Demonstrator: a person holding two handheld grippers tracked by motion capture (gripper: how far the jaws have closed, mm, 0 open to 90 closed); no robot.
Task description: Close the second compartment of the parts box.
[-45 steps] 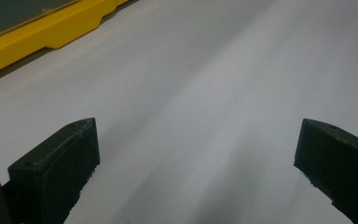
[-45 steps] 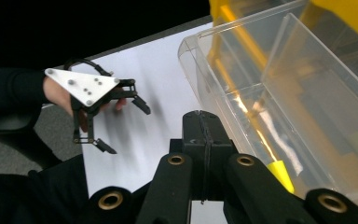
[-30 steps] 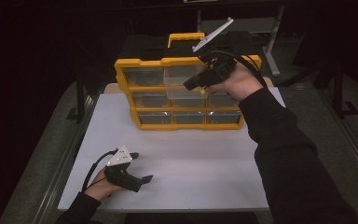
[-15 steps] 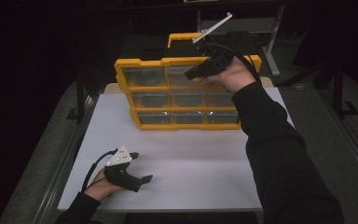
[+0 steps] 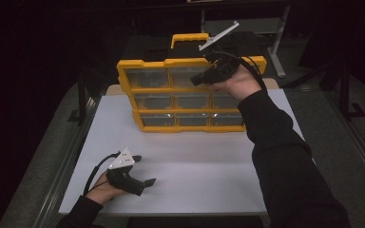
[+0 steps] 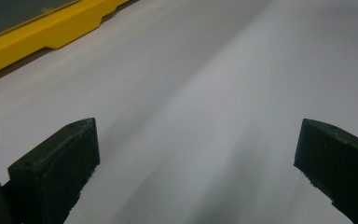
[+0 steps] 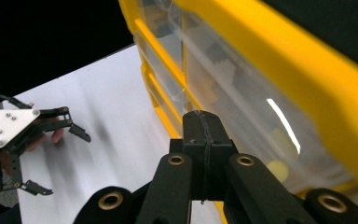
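Note:
A yellow organizer point(image 5: 190, 97) with three rows of clear drawers stands upright at the back of the white table point(image 5: 195, 166). My right gripper point(image 5: 195, 80) is shut with nothing between its jaws, and its tip hovers at the top row of drawers. I cannot tell if it touches. In the right gripper view the shut jaws point(image 7: 203, 116) point along the organizer's front point(image 7: 279, 60), where small parts show inside the drawers. My left gripper point(image 5: 145, 169) rests open on the table at the front left, with bare tabletop between its jaws point(image 6: 196, 154). The yellow edge point(image 6: 37, 32) lies beyond it.
A yellow carry handle point(image 5: 190, 38) tops the organizer, with a dark case behind it. A metal stand point(image 5: 280, 47) is at the back right. The table's left edge has a rail point(image 5: 71, 161). My left gripper point(image 7: 65, 163) appears far off in the right gripper view.
My right gripper rose a little, then sank back in front of the top row of drawers. The left gripper has stayed where it was.

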